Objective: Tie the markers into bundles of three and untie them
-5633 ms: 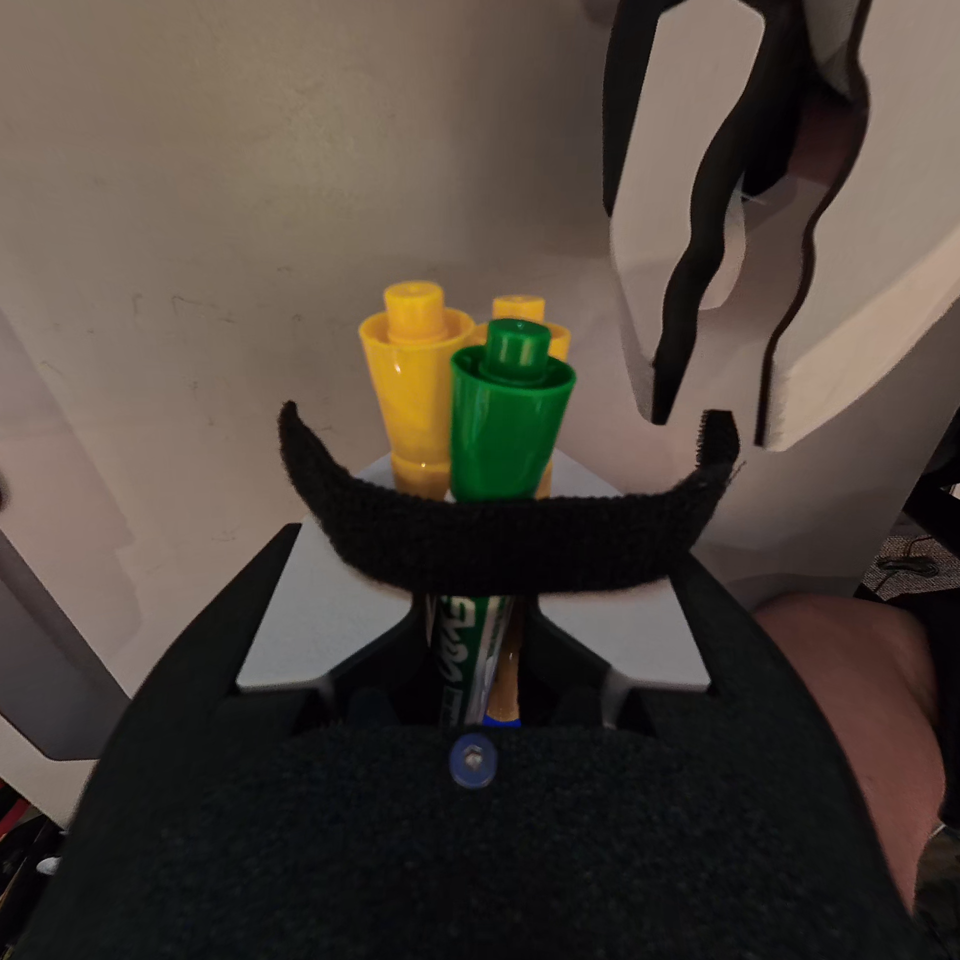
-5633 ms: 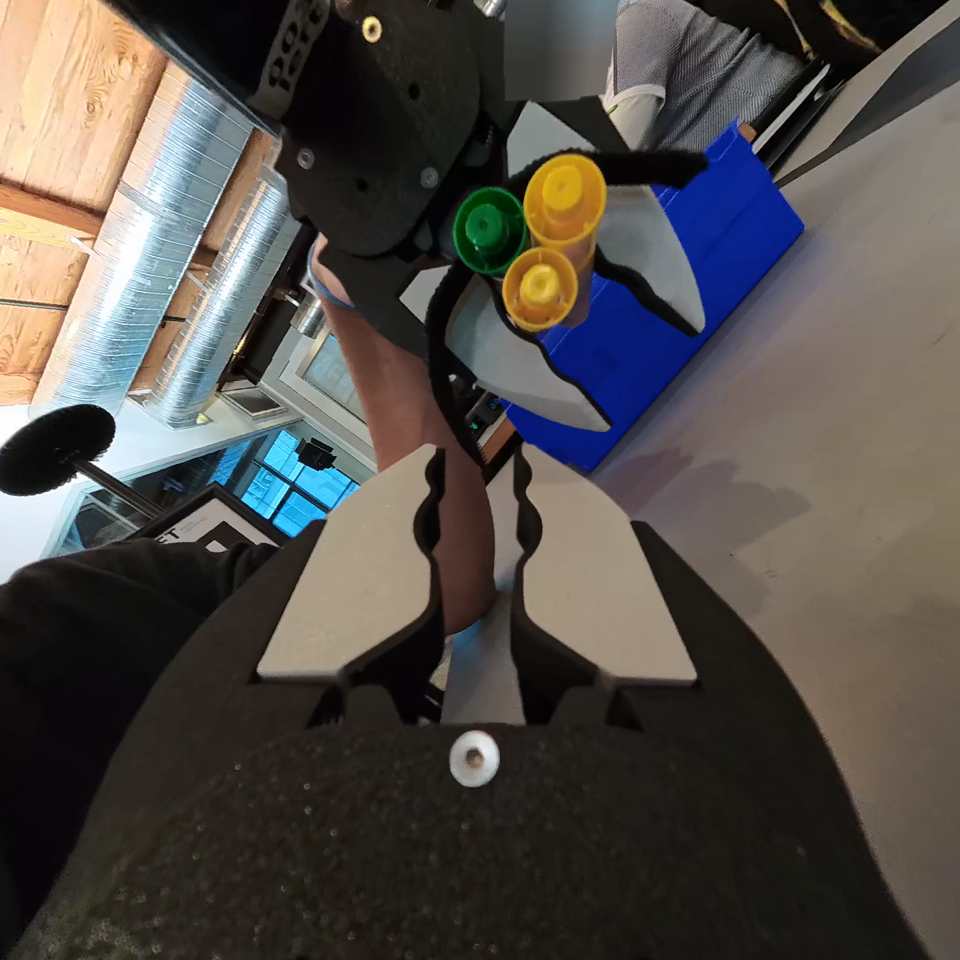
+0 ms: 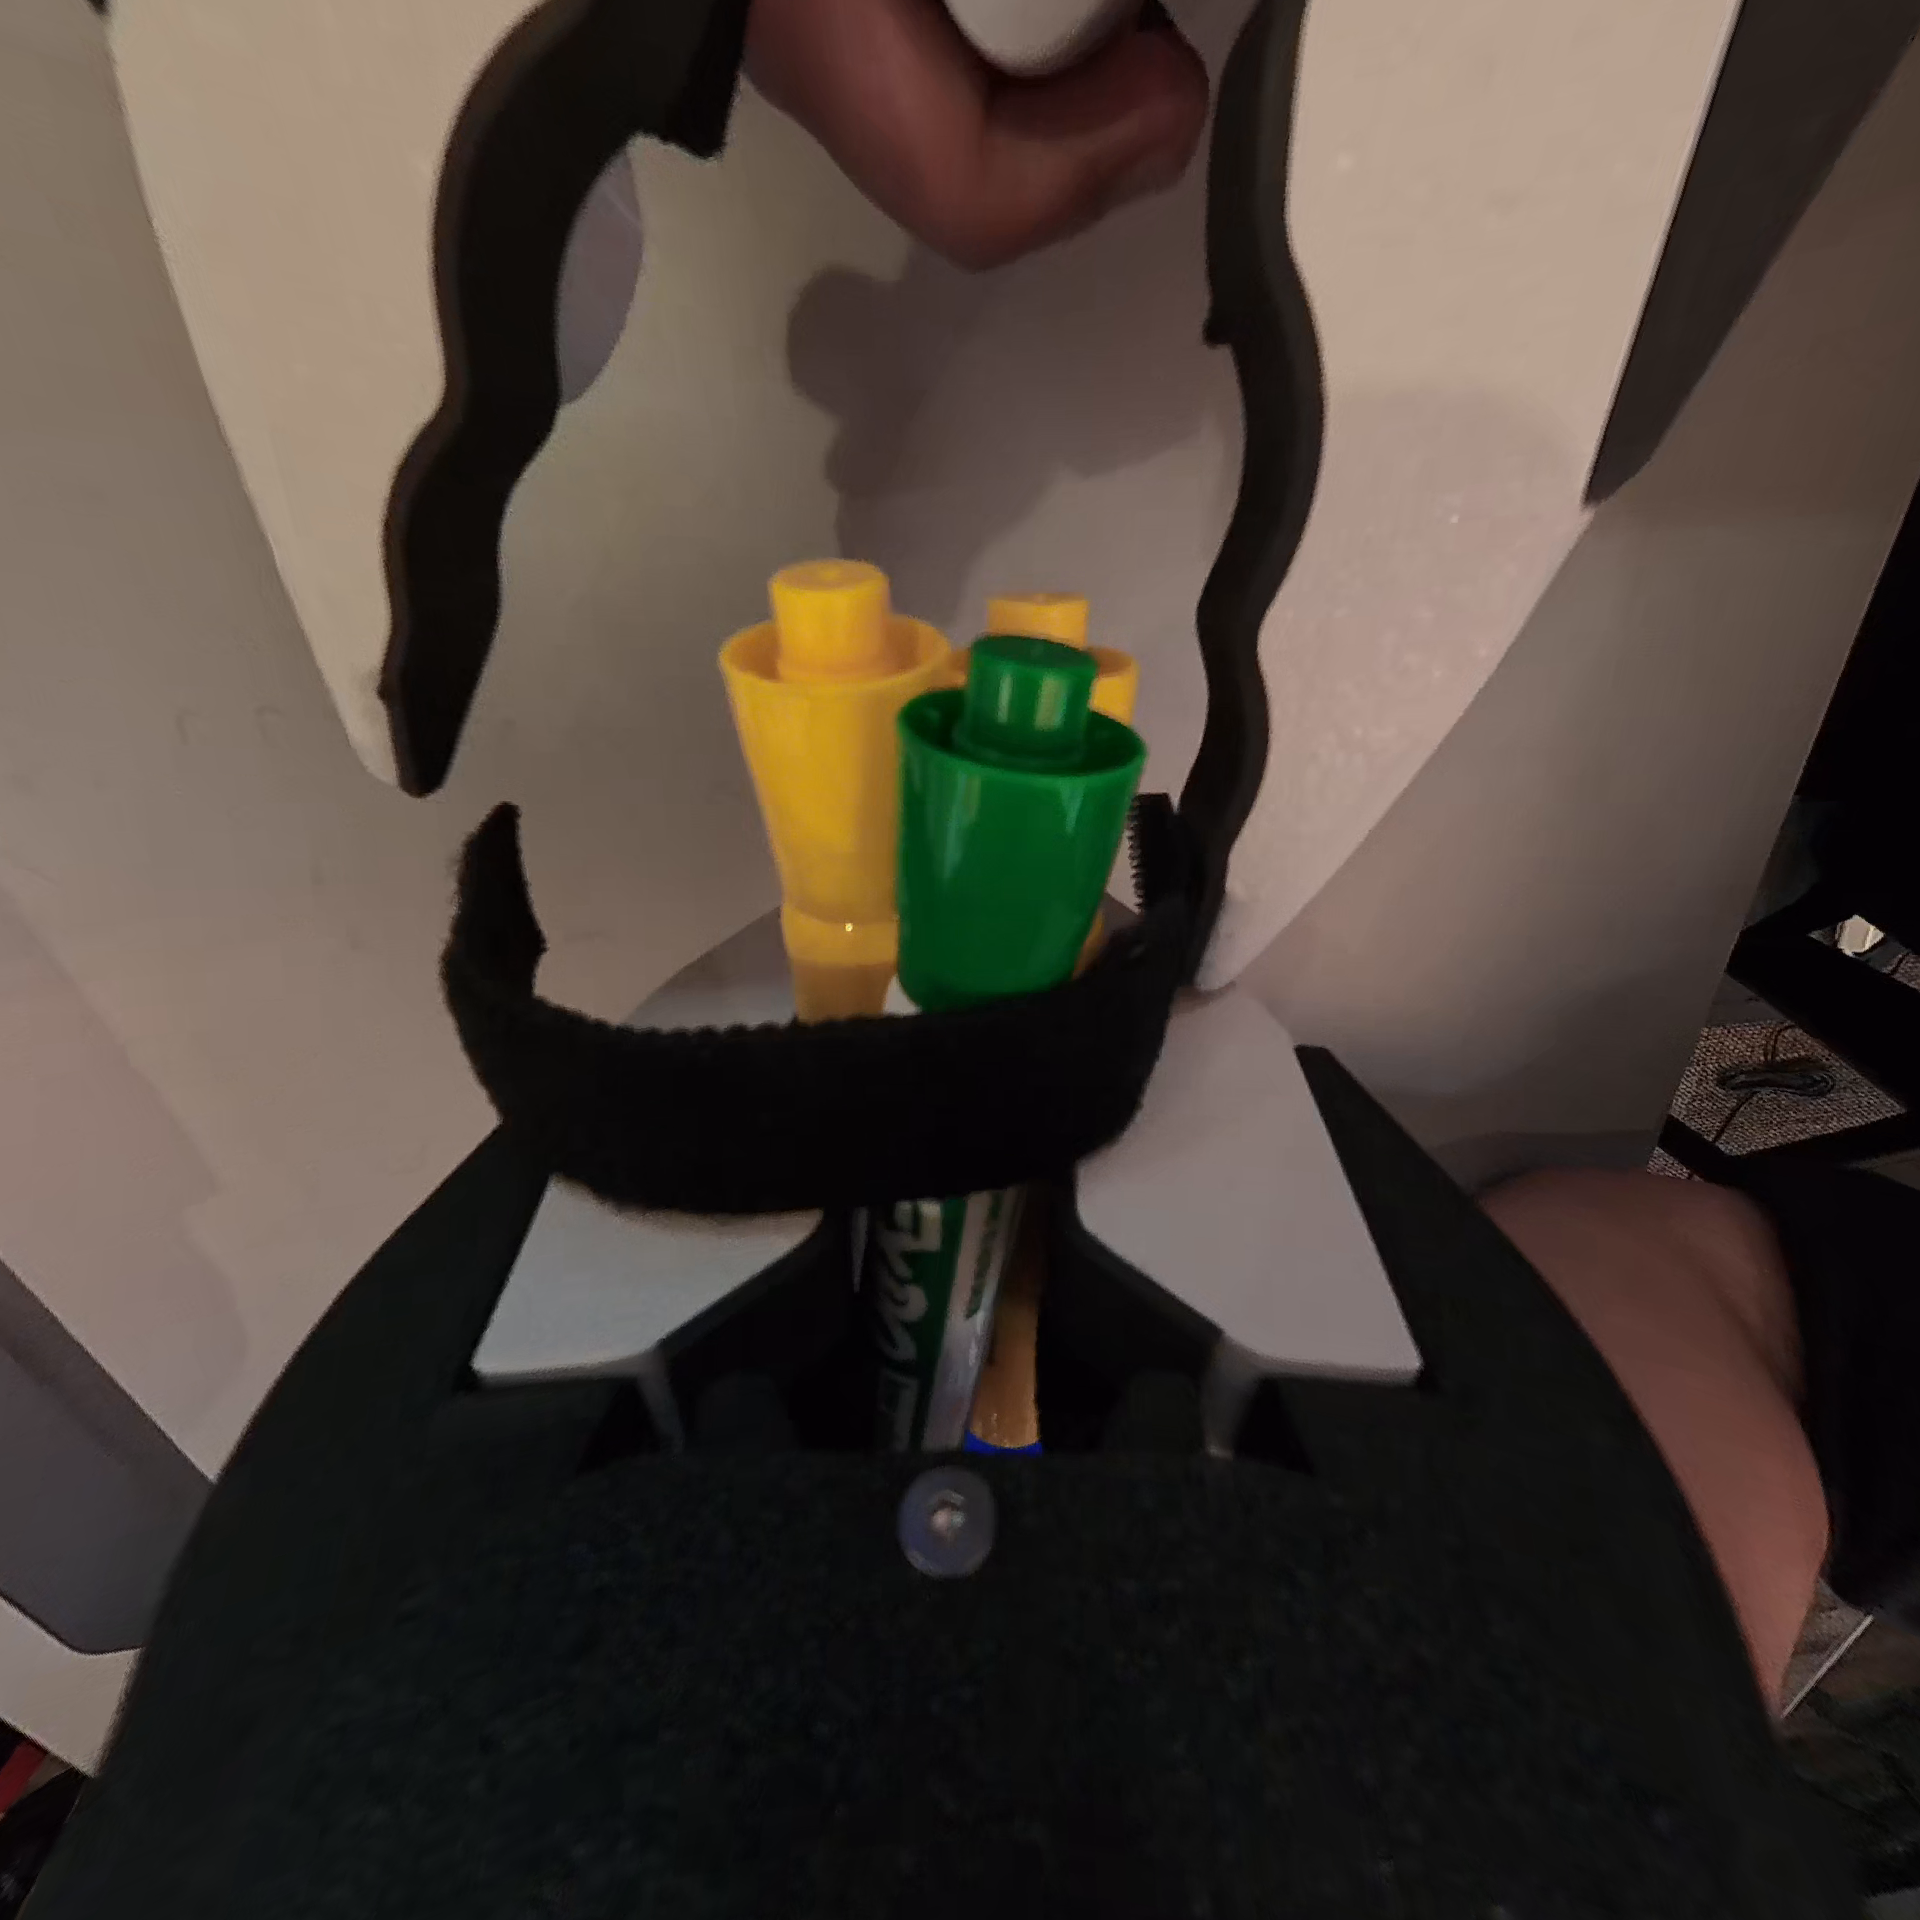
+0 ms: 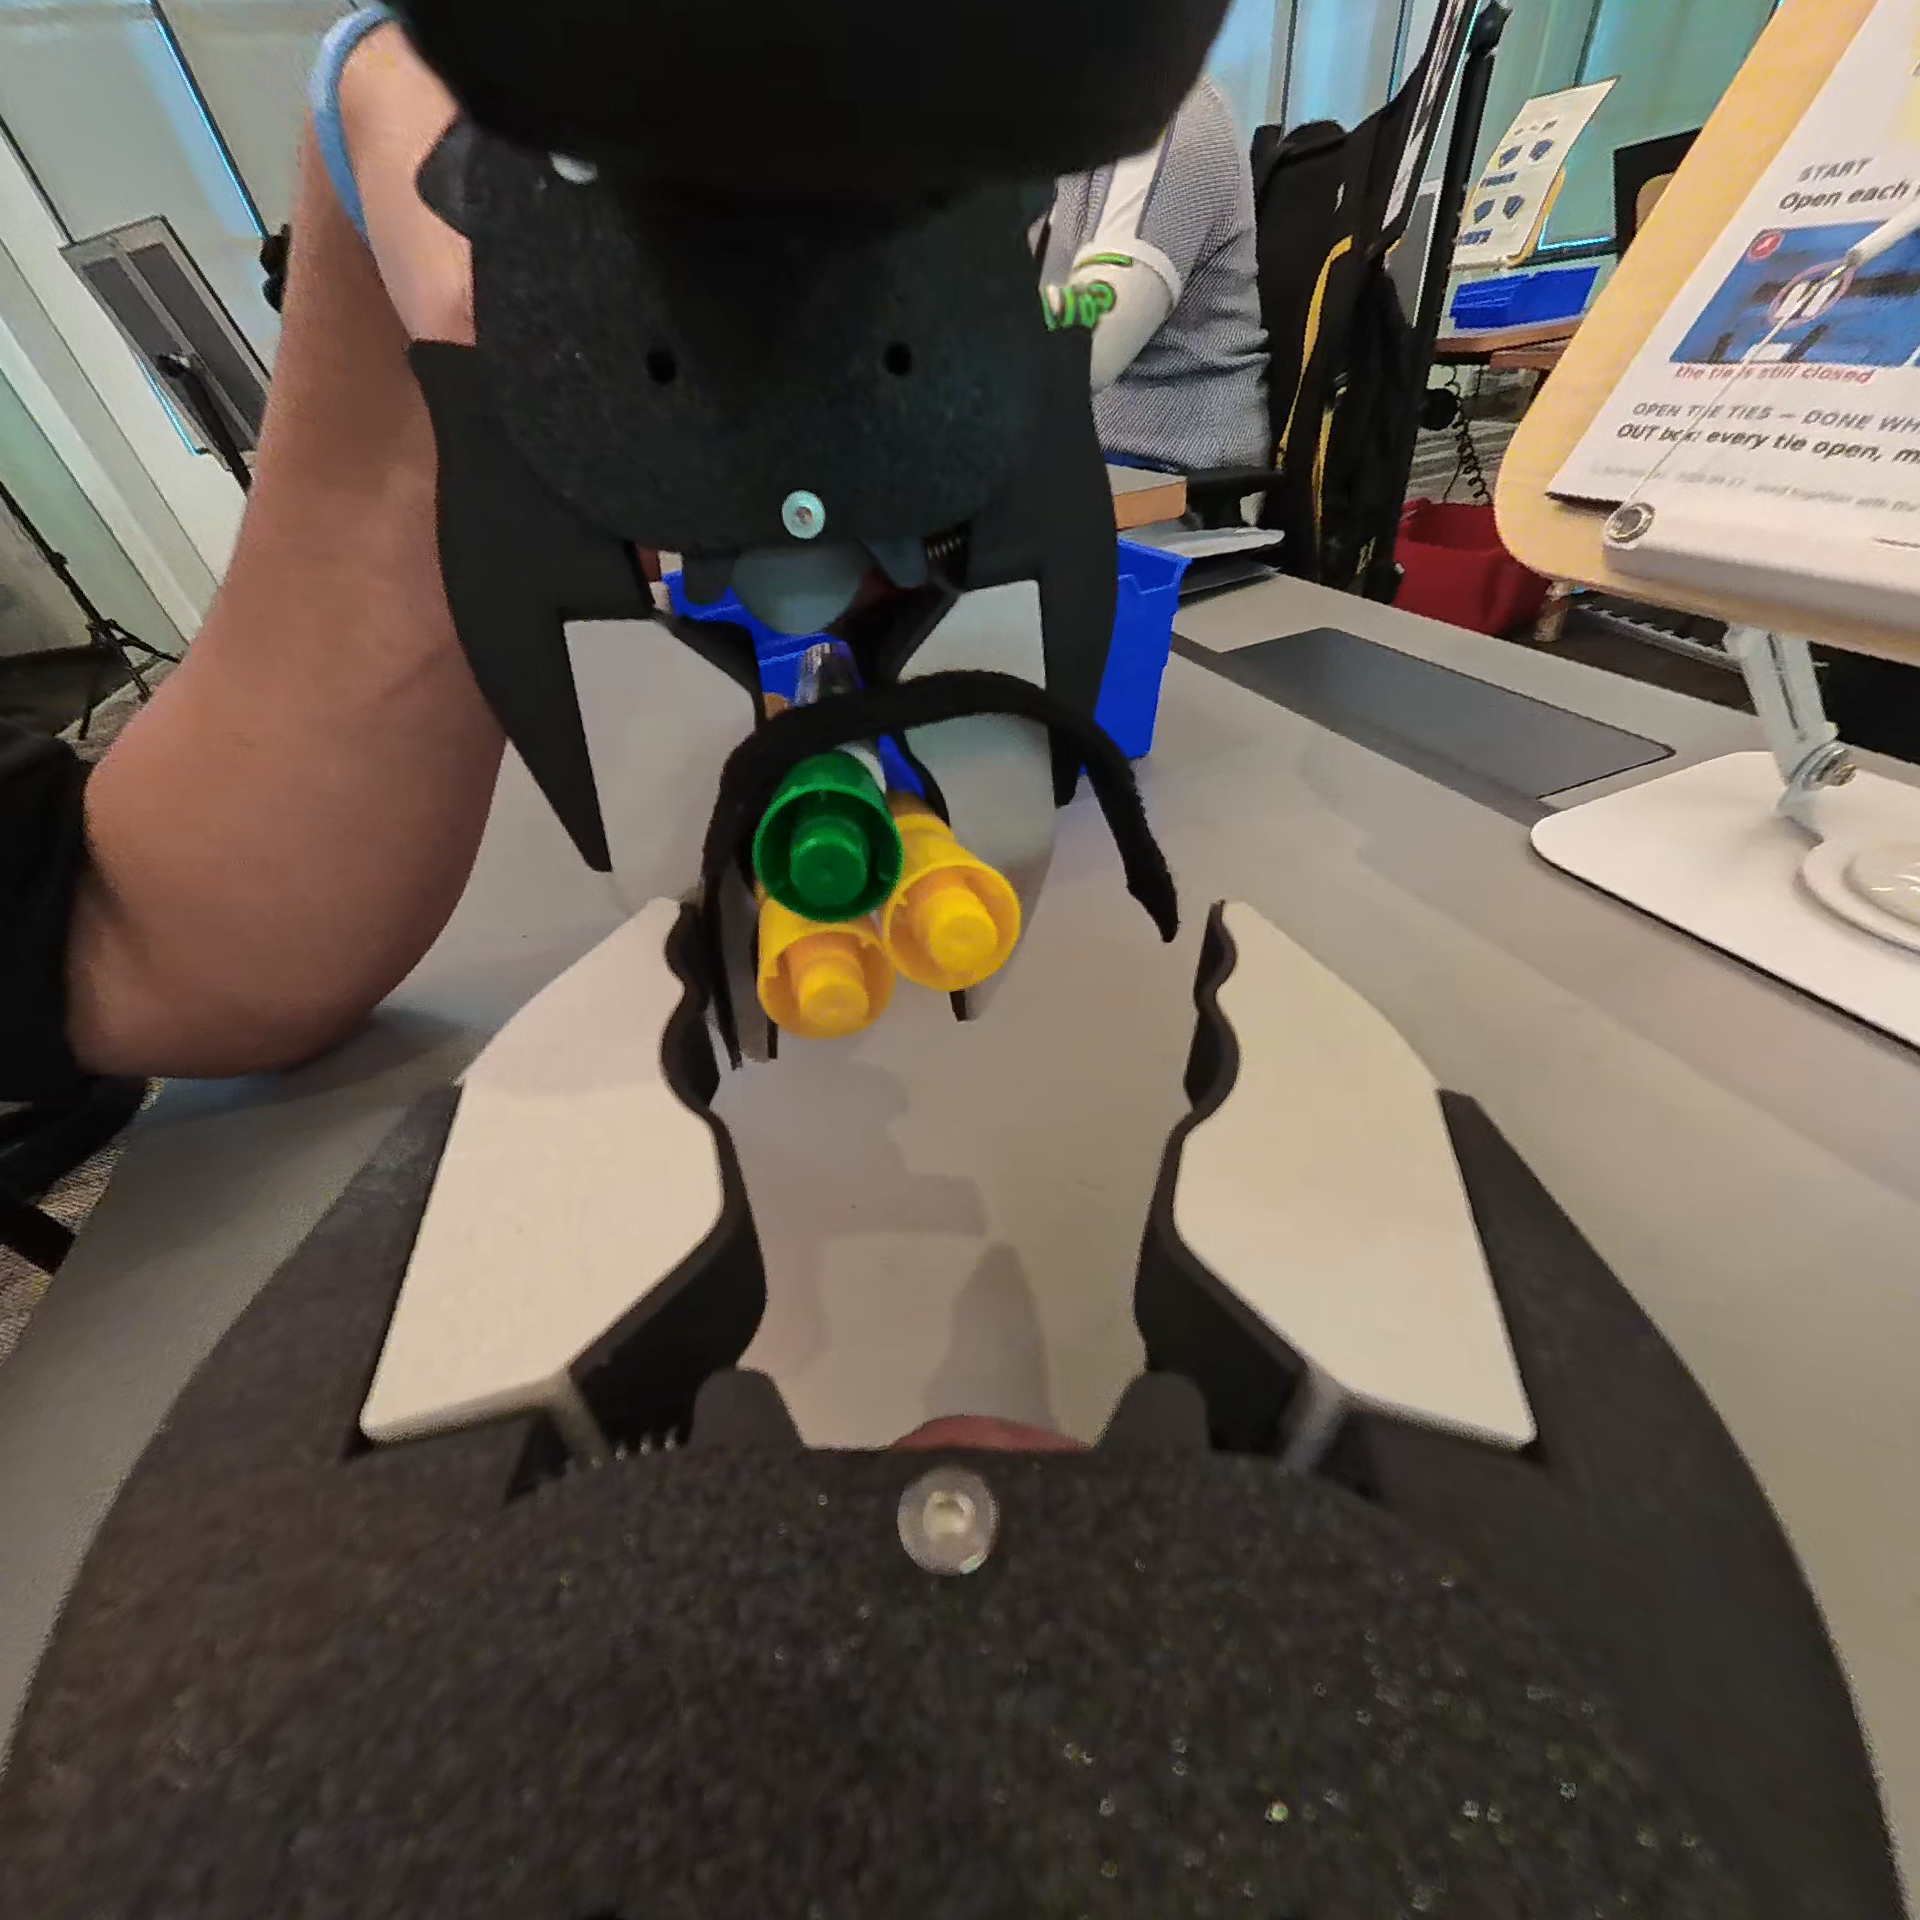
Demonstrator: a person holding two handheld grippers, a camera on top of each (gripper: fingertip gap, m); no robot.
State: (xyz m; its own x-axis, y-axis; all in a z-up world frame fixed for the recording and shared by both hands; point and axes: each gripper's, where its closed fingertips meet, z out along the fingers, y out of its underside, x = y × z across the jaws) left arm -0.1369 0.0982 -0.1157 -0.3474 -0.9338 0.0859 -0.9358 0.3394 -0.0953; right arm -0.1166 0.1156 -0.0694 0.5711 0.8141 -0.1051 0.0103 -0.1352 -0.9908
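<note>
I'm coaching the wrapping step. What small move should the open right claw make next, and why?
Probably close the right claw on the strap end by its fingertip: the left claw grips three markers, and both strap ends stand loose, unfastened.

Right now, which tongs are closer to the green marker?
Left. The left tongs are shut on the green marker and two yellow ones. The right tongs are open, just in front of its cap.

My left wrist camera looks close along my fingers at the marker bundle (image 3: pixel 935 821). My right wrist camera faces it from opposite, near the blue bin (image 4: pixel 1143 644); both share the bundle.
</note>
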